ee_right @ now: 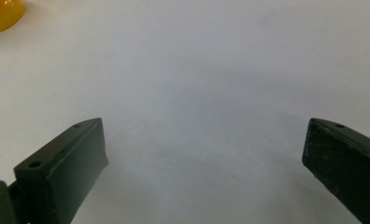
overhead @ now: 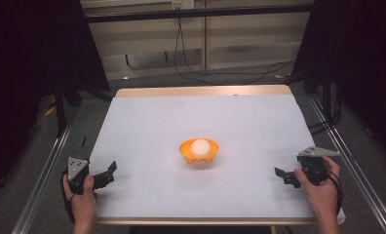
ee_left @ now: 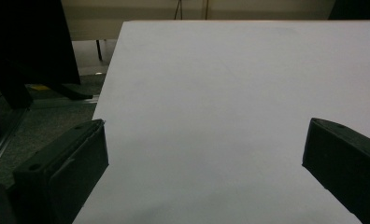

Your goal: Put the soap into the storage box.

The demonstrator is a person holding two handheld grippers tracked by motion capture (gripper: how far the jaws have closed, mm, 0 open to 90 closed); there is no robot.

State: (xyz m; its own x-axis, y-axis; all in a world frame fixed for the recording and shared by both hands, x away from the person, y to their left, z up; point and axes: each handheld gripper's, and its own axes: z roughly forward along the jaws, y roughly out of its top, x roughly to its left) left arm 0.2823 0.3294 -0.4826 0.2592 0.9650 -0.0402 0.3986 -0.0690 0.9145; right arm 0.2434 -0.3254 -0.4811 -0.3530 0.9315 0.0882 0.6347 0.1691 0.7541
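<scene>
An orange bowl [overhead: 199, 152] sits near the middle of the white table [overhead: 147, 122], and a white ball [overhead: 201, 146] rests inside it. My left gripper [overhead: 109, 171] stands open at the table's front left, well apart from the bowl; its own view [ee_left: 205, 144] has bare table between the jaws. At the front right my right gripper [overhead: 280, 175] is open too, with nothing between its jaws [ee_right: 205, 144]. A corner of the orange bowl [ee_right: 2, 13] shows at the top left of the right gripper view.
Metal rails [overhead: 45, 170] run along both sides of the table. Black cables [overhead: 191, 68] lie on the floor behind the far wooden edge [overhead: 201, 90]. Dark curtains hang at left and right.
</scene>
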